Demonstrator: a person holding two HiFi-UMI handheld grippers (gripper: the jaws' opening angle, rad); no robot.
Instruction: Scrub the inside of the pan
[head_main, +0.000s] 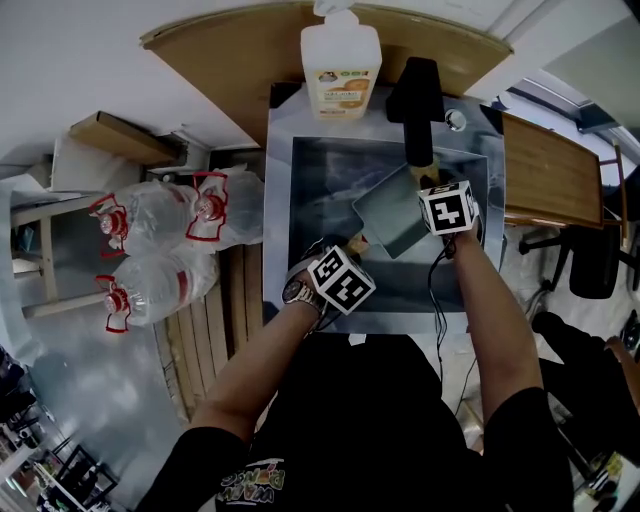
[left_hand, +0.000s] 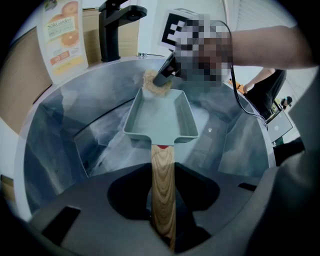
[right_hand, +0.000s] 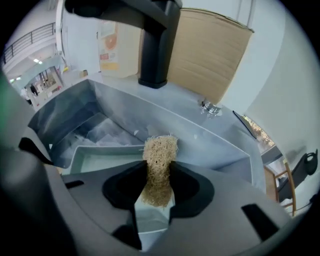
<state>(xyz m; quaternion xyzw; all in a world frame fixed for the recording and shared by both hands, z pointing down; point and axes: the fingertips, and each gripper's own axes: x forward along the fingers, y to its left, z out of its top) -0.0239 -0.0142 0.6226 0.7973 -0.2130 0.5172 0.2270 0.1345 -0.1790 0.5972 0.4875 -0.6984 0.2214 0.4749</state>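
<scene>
Currently, left tool (left_hand: 163, 212) clamps the pan (left_hand: 160, 117) by its handle (left_hand: 162, 172) over the sink (left_hand: 60, 125). Right tool (right_hand: 157, 192) grips the scrubber (right_hand: 160, 152) at the pan's far end. Advise steady handle, firm overlapping strokes, corners included.

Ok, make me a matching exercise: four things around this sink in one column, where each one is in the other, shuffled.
Things
1. wooden pan handle
2. fibre scrubber
3. soap bottle
4. water bottles

Places
A. behind the sink
B. in the jaws of the right gripper
C. left of the sink
D. in the jaws of the left gripper

Pairs: 1-D, 2-B, 3-A, 4-C
</scene>
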